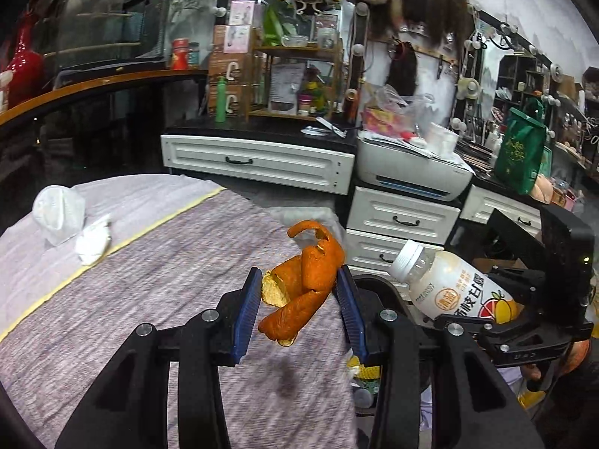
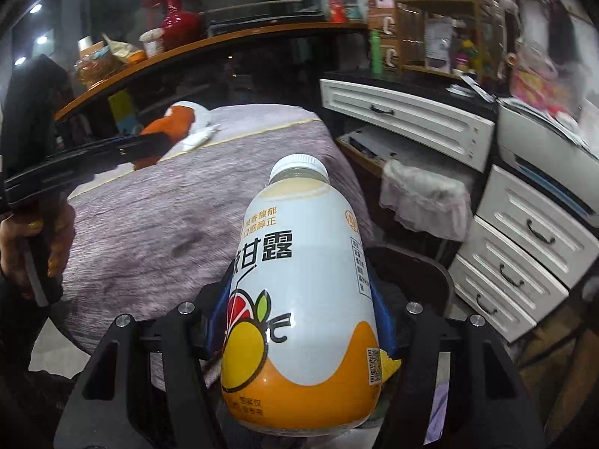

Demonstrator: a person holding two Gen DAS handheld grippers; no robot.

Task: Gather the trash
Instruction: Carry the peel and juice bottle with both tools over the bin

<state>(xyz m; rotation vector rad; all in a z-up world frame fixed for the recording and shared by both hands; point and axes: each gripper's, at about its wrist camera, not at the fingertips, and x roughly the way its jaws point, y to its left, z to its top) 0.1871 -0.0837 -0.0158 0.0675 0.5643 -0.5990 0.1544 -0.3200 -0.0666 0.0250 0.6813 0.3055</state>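
My left gripper is shut on an orange peel and holds it in the air above the right edge of the purple-clothed table. My right gripper is shut on a white and orange juice bottle with a white cap, held above the table's right edge; the bottle also shows in the left wrist view. The left gripper and peel show at the left of the right wrist view. Crumpled white tissues lie at the table's far left.
A bin lined with a white plastic bag stands on the floor right of the table. A black chair is beside the table. White drawer cabinets and a printer stand behind, with cluttered shelves.
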